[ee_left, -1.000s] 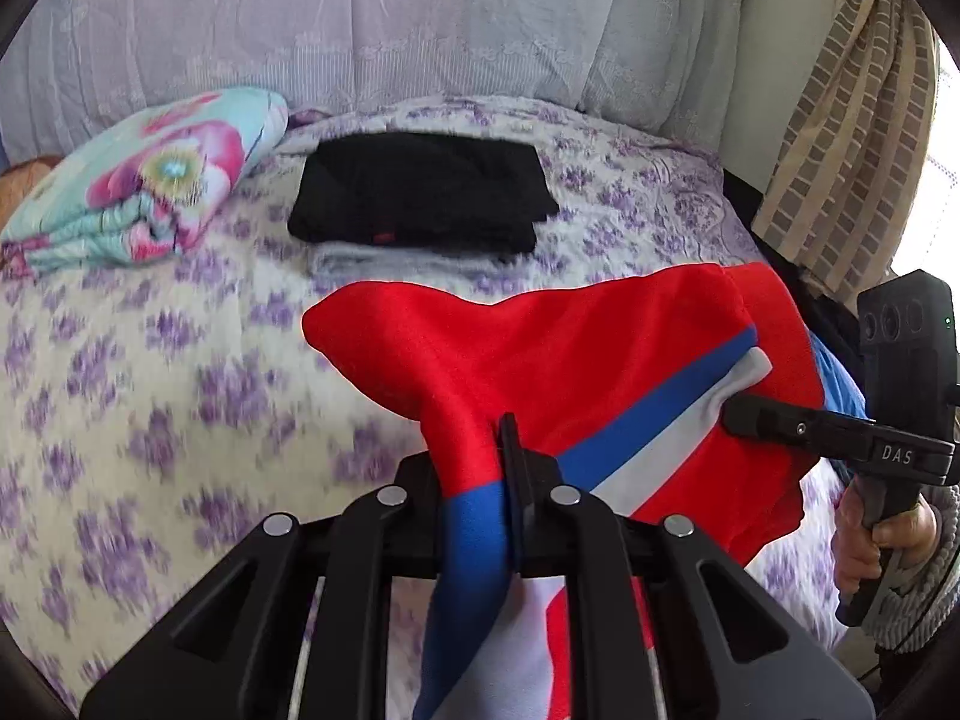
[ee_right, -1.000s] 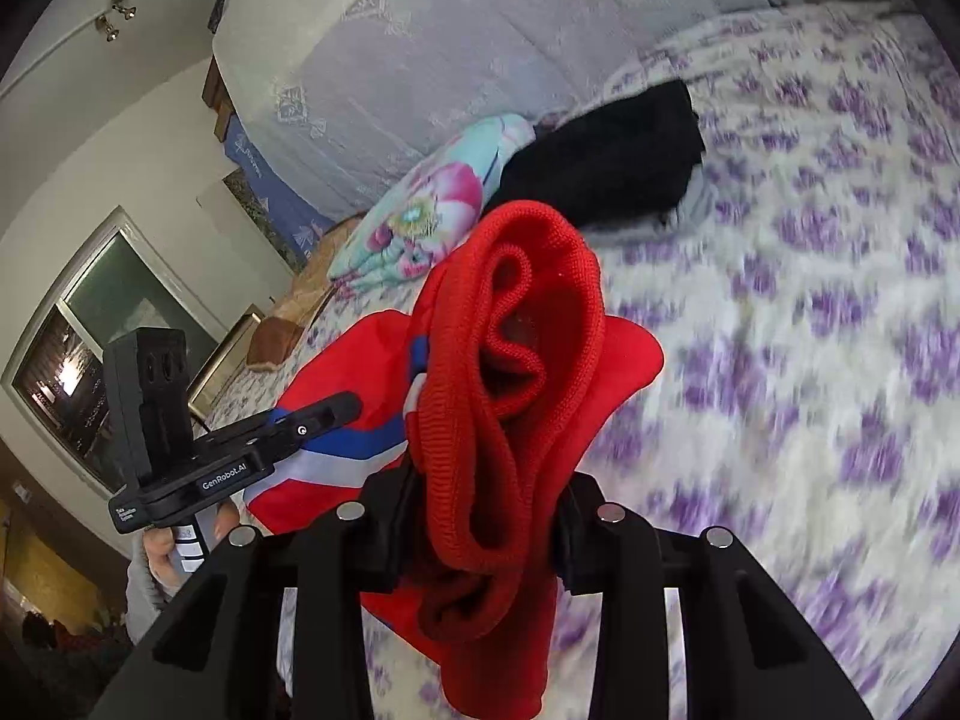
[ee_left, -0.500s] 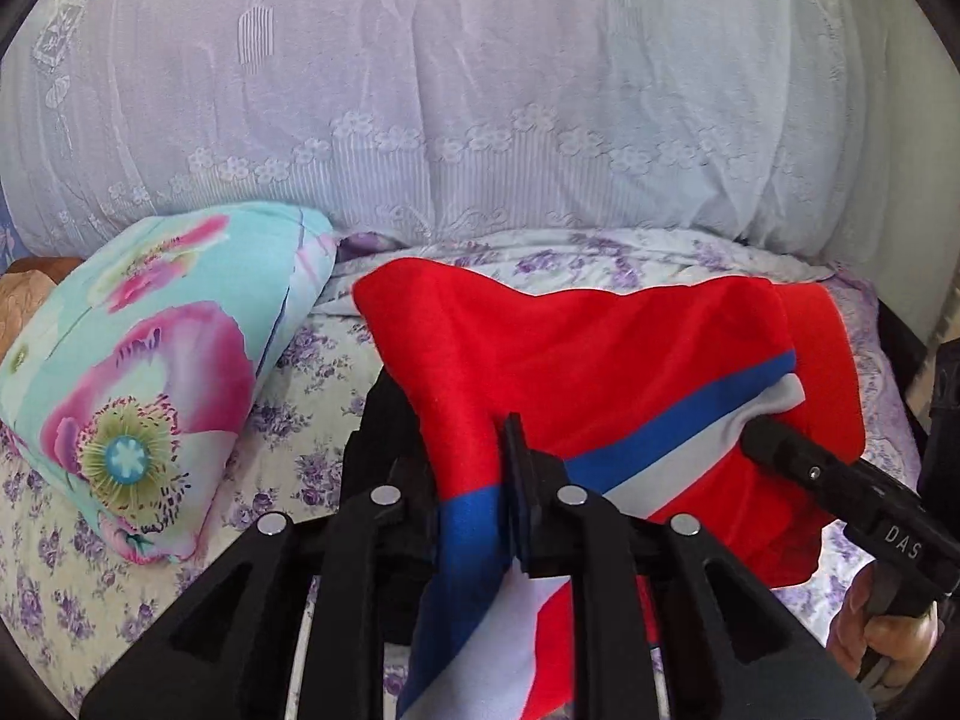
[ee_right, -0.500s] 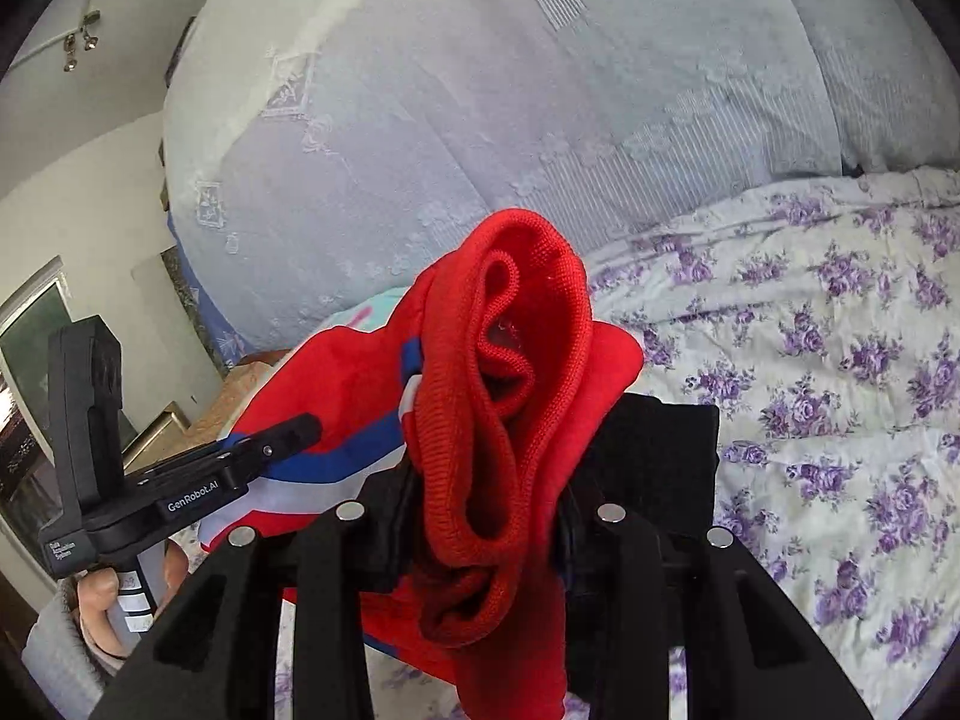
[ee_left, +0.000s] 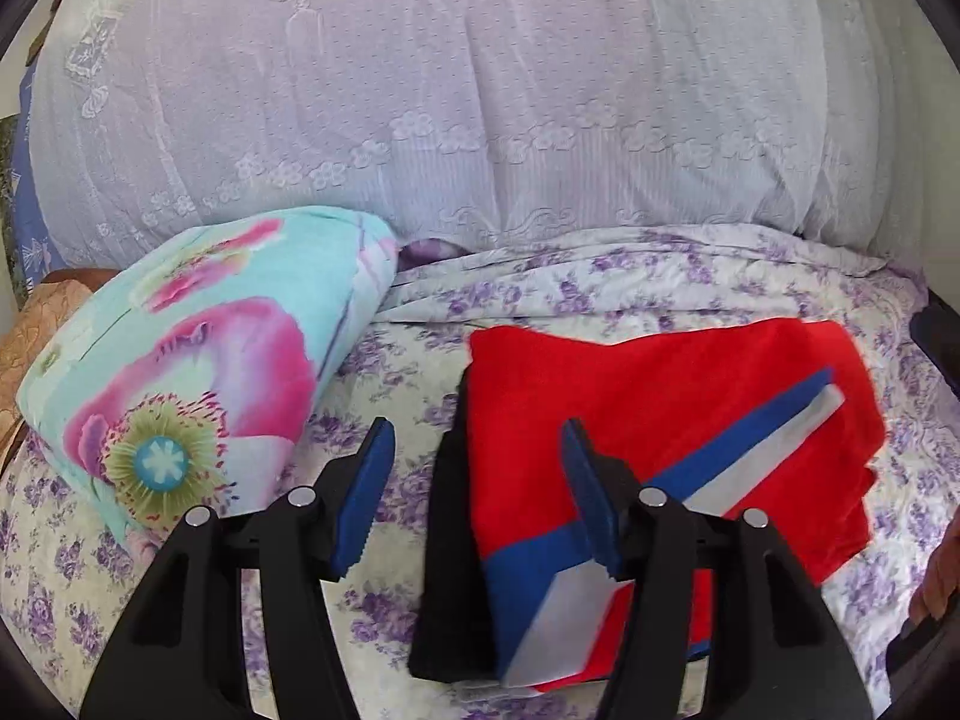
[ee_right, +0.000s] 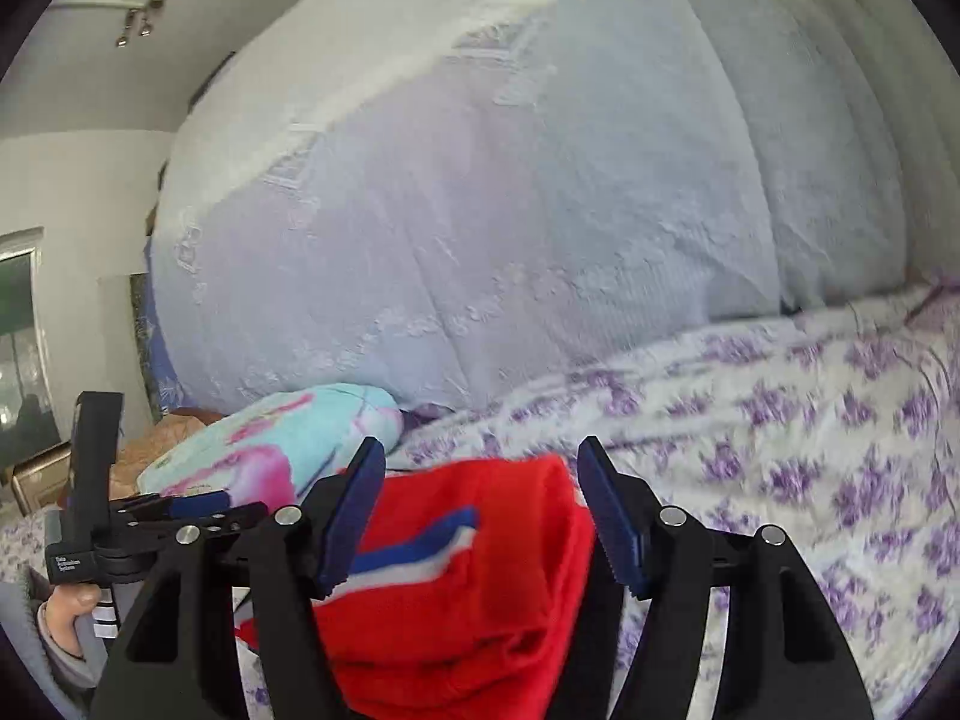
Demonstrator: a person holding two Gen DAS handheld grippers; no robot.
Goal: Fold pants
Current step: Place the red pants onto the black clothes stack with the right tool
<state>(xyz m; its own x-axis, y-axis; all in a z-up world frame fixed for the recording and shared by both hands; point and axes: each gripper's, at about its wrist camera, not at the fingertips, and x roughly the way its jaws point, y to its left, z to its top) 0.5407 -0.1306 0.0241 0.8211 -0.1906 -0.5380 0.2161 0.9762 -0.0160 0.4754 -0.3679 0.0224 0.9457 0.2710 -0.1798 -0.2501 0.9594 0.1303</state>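
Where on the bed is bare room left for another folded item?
Bare sheet lies right of the red pants, toward the quilt. Only a narrow strip separates pants and floral pillow; the pants' own spot is stacked on black clothing.

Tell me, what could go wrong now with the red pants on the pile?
1. The red pants lie on a folded black garment and overhang it on the right, so they might slide or sag.
2. The left hand-held gripper is opening, one pad right over the cloth; it may snag a fold when pulled away.
3. The right hand-held gripper is opening with the bulky red end between its pads, which could spring loose.
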